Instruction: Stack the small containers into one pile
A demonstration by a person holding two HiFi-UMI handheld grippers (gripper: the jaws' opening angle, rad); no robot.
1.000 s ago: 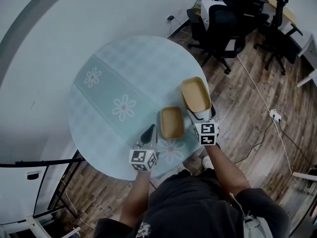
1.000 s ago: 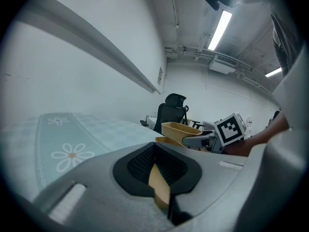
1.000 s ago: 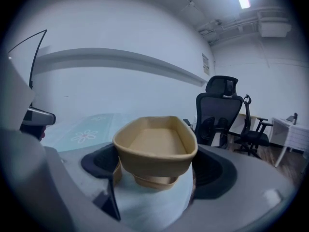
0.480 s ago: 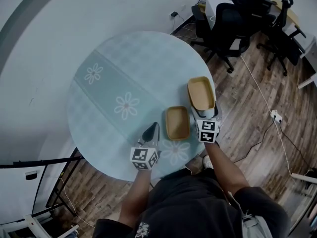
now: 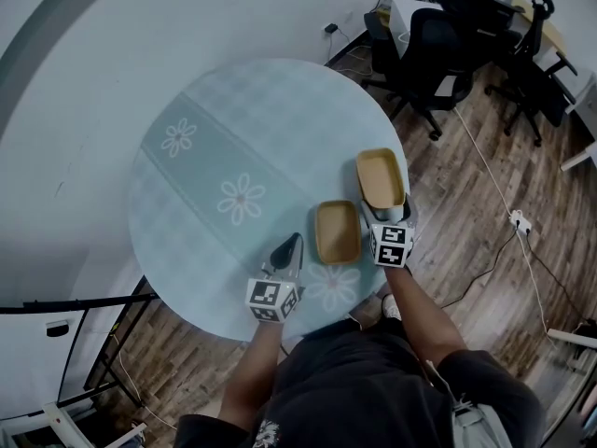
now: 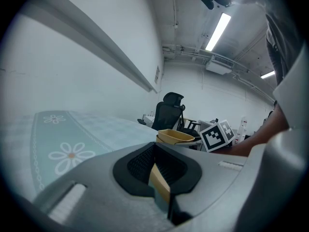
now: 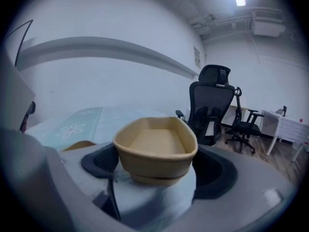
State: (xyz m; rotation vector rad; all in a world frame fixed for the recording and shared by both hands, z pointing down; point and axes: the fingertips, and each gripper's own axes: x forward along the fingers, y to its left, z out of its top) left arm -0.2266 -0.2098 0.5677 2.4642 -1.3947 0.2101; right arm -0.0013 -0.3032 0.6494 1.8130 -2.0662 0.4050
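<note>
The tan oval plastic container (image 5: 381,177) sits at the right edge of the round table with a pale blue flowered cloth (image 5: 233,119). My right gripper (image 5: 382,203) grasps it across its width. A second matching tan container (image 5: 338,231) sits on the cloth just to its left. My left gripper (image 5: 291,248) lies beside that one, jaws pressed together, holding nothing.

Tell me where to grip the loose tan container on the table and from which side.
Probably pinch the loose container across its two long walls at the rim, coming from its near short end: it sits upright, oblong, long axis running away from the person. The right tool holds the other container that way.
</note>
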